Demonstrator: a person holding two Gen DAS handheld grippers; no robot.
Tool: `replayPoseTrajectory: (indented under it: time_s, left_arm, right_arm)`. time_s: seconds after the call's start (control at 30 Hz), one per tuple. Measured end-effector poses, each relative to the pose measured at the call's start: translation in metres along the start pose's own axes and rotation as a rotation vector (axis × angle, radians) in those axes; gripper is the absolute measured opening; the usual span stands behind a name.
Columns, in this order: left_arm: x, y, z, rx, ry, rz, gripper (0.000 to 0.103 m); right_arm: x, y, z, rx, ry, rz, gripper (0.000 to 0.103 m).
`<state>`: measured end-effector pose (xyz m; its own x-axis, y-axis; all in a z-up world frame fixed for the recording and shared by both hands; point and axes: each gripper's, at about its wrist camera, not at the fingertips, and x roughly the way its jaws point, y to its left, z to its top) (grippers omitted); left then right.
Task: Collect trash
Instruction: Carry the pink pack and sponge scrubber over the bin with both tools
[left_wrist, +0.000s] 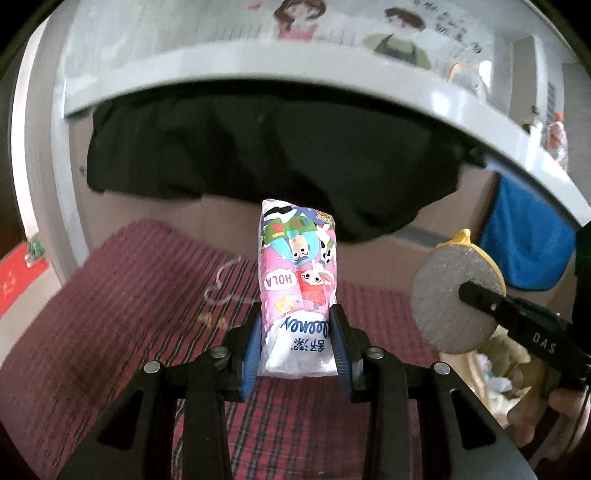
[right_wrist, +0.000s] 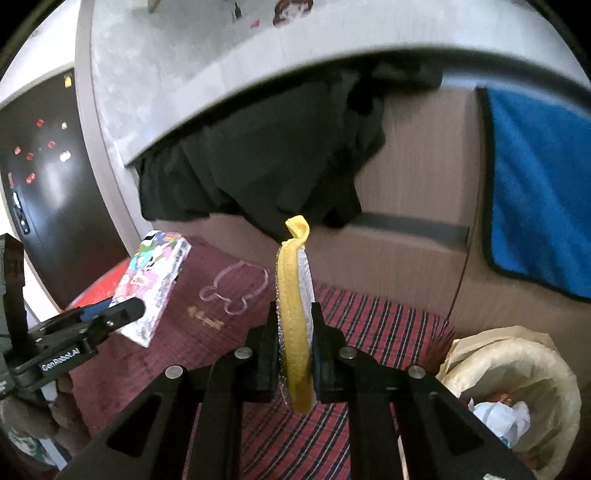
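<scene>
My left gripper (left_wrist: 297, 328) is shut on a tissue pack (left_wrist: 297, 280) printed with pink cartoon figures, held upright above the red plaid cloth (left_wrist: 129, 295). The same tissue pack (right_wrist: 151, 284) shows at the left of the right wrist view, in the left gripper (right_wrist: 129, 308). My right gripper (right_wrist: 295, 332) is shut on a round grey scouring pad with a yellow rim and loop (right_wrist: 293, 317), held on edge. In the left wrist view that scouring pad (left_wrist: 443, 295) faces me as a grey disc at the right, clamped by the right gripper (left_wrist: 476, 295).
A trash bin lined with a pale bag (right_wrist: 517, 387) holds crumpled paper at the lower right. A grey table edge (left_wrist: 258, 70) arches overhead, with black cloth (left_wrist: 258, 155) hanging beneath. A blue towel (right_wrist: 535, 192) drapes over a cardboard box (right_wrist: 413, 206). A clear animal-shaped outline (right_wrist: 236, 291) lies on the cloth.
</scene>
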<state>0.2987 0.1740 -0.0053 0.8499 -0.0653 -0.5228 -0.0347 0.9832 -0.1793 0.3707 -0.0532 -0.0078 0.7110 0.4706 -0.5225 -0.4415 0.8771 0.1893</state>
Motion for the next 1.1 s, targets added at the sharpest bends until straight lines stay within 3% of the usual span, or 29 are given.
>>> replayPoseTrajectory:
  time_s: [0.27,0.63,0.87,1.1]
  left_arm:
    - [-0.042,-0.058,0.001,0.073,-0.099,-0.043,0.036]
    - [-0.067,-0.146,-0.017,0.111,-0.199,-0.108,0.036]
    - [-0.065,-0.191,-0.032,0.133,-0.196,-0.146,0.036]
    - [-0.044,-0.221,-0.049,0.144,-0.130,-0.194,0.036]
  right_arm:
    - [-0.061,0.009,0.001,-0.055,-0.107,-0.032,0.013]
    - [-0.135,-0.028,-0.020,-0.101,-0.185,-0.134,0.013]
    - [-0.161,-0.073,-0.034,-0.068,-0.199,-0.208,0.013]
    - [-0.178,-0.107,-0.047,-0.022,-0.204,-0.256,0.013]
